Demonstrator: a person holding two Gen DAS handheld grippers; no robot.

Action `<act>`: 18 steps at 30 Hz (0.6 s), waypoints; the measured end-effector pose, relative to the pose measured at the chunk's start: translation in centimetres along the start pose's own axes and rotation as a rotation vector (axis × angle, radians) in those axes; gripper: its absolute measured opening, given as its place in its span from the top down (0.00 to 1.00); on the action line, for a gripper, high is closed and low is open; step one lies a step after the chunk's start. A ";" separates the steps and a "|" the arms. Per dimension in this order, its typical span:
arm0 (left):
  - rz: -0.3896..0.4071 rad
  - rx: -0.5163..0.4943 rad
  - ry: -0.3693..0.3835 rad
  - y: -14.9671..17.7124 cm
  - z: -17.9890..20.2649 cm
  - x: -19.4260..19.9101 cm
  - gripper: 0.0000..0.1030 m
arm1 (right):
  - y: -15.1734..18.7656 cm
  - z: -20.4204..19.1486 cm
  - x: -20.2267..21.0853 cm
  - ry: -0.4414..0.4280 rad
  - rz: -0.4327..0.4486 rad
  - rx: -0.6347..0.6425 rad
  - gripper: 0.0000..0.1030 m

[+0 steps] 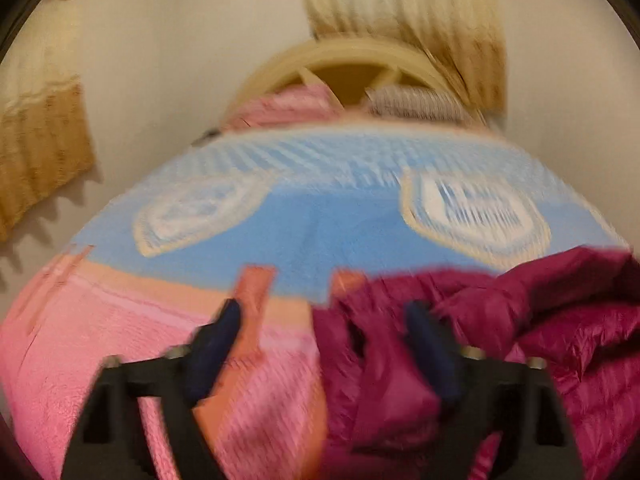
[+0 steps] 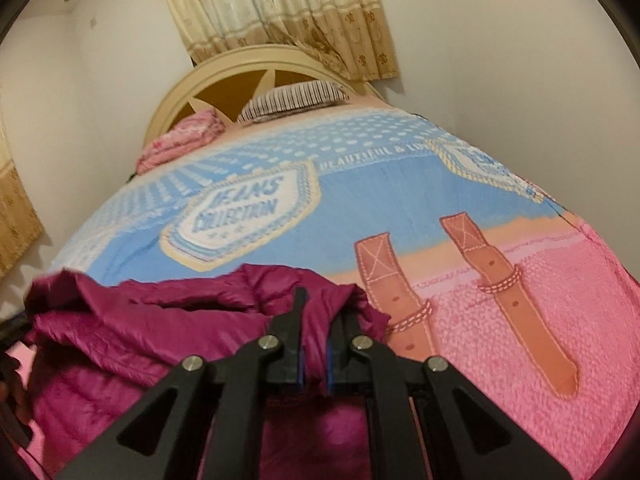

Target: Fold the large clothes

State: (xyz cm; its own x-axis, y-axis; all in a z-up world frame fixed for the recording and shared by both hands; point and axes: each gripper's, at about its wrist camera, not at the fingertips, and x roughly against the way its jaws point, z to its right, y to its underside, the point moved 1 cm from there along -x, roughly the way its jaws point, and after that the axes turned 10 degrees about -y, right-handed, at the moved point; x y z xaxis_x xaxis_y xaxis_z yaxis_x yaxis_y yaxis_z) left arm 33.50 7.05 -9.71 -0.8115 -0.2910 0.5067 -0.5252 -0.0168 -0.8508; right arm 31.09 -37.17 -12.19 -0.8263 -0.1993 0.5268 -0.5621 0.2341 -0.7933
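- While the jacket (image 2: 160, 320) lies crumpled on the bed (image 2: 520, 320), right tool (image 2: 316, 344) pinches its fabric, nearly closed.
- Left tool (image 1: 324, 336) gapes wide, holding nothing, jacket bunched underneath.
- Pillows (image 2: 292, 100) near headboard (image 2: 224, 76), well apart.

1. My left wrist feed is motion-blurred throughout: the bedspread (image 1: 320, 216) print is unreadable and the curtain (image 1: 404, 4) streaks.
2. My right wrist feed is sharp; lettering on the bedspread (image 2: 240, 204) is legible.
3. Lighting is warm, even and indoor in both; I see no glare.
4. The left curtain (image 1: 40, 152) casts a scalloped shadow on the wall.
5. Both frames show fisheye bowing, with dark vignetted corners.
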 end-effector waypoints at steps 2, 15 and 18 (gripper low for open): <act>0.018 0.022 -0.014 -0.3 -0.1 0.0 0.11 | 0.1 0.4 -1.2 0.002 -0.017 0.000 0.91; 0.081 0.014 -0.213 -0.8 2.4 3.1 0.10 | -1.6 -3.9 0.2 0.124 0.109 0.090 0.13; 0.065 -0.011 -0.198 -0.7 4.3 3.2 0.10 | -1.0 -7.1 -0.1 0.122 0.070 0.145 0.23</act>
State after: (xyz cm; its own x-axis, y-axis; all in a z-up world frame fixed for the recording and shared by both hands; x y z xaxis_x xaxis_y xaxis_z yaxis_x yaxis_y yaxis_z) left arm 32.39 1.99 -8.12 -0.7783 -0.4733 0.4126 -0.4770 0.0184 -0.8787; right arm 31.51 -30.59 -9.24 -0.8661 -0.0688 0.4951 -0.4998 0.1023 -0.8601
